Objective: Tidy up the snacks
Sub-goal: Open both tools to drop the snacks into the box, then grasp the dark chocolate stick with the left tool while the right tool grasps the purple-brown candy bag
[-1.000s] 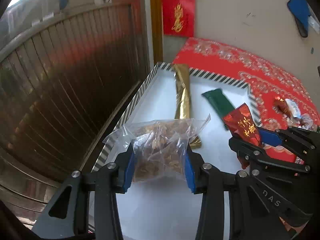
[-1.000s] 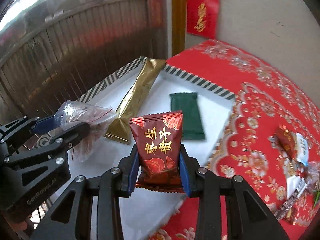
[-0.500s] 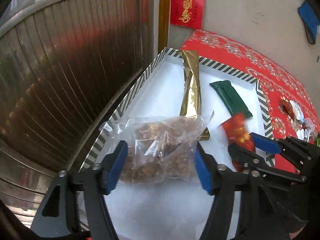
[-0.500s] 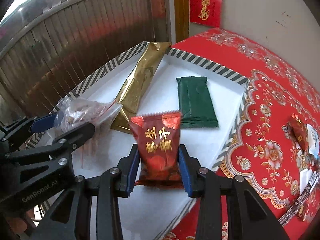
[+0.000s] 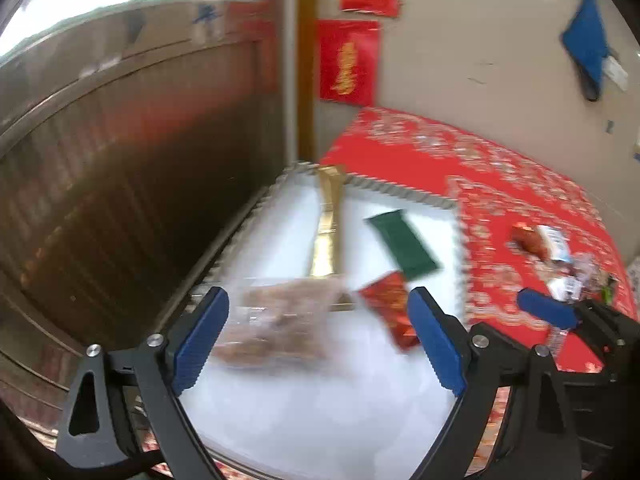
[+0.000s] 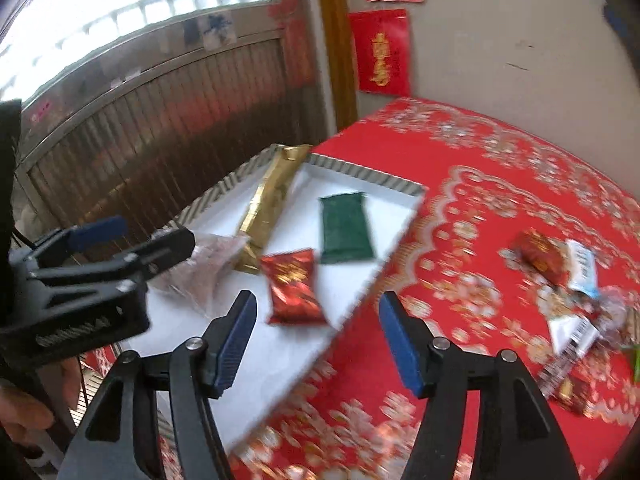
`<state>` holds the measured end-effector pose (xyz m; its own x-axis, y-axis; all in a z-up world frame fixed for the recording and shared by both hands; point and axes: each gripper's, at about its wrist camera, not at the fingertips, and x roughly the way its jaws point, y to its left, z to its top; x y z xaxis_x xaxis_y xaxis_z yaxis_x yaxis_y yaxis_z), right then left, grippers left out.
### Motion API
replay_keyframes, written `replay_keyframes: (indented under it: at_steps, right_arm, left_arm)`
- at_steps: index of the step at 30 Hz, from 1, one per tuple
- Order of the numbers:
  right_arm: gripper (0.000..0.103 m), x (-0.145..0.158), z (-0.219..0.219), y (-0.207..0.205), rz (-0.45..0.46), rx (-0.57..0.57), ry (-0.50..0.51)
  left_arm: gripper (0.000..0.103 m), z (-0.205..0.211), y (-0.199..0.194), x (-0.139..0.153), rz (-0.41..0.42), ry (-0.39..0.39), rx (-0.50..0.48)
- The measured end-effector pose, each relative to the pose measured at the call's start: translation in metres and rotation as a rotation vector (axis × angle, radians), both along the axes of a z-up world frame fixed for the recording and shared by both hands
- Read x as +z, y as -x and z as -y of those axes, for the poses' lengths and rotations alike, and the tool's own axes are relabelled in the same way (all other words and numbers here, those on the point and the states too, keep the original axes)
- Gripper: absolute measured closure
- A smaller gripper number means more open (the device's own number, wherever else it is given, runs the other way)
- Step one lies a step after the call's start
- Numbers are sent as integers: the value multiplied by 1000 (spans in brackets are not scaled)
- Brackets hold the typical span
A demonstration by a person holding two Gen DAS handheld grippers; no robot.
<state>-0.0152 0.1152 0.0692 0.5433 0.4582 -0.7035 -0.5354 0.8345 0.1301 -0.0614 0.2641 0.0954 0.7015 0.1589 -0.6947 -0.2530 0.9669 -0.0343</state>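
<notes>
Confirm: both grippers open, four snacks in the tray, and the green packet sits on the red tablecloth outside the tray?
Not quite. The green packet lies inside the white tray, beside the gold packet, not on the tablecloth; the right wrist view shows it. The rest stands: left gripper and right gripper are open.

a table under a red patterned cloth (image 6: 500, 184) carries a shallow white tray with a striped rim (image 6: 368, 174) at its left side. well apart from the tray, toward the right edge, a loose heap of wrapped snacks (image 6: 568, 292) lies directly on the cloth.
</notes>
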Motion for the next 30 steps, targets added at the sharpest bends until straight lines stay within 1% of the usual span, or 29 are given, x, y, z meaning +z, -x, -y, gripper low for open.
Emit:
replay_keyframes:
  at_steps: [3,6,13,18,23,27,30]
  right_arm:
    - [39,0,31,4,5,-54,10]
    - [39,-1,67,4,5,-123,19]
    - [38,-8,149,2,-6,-277,25]
    - [38,-12,199,5,-9,-354,23]
    - [38,-14,240,7,-19,-413,25]
    - [38,-16,259,6,-23,-437,29]
    - [38,-19,268,4,-34,-445,22]
  left_arm:
    - [11,31,-7,5,3,7,-75]
    - [11,62,-13,2,-19,16,-149]
    - [11,139,-29,-18,-77,18,-295]
    - [11,185,-41,-31,-103,17,-353]
    - [11,219,-52,-41,-118,8,-398]
    - [11,242,-63,-49,-133,3,-428]
    - [11,251,-73,-55,-153,2,-429]
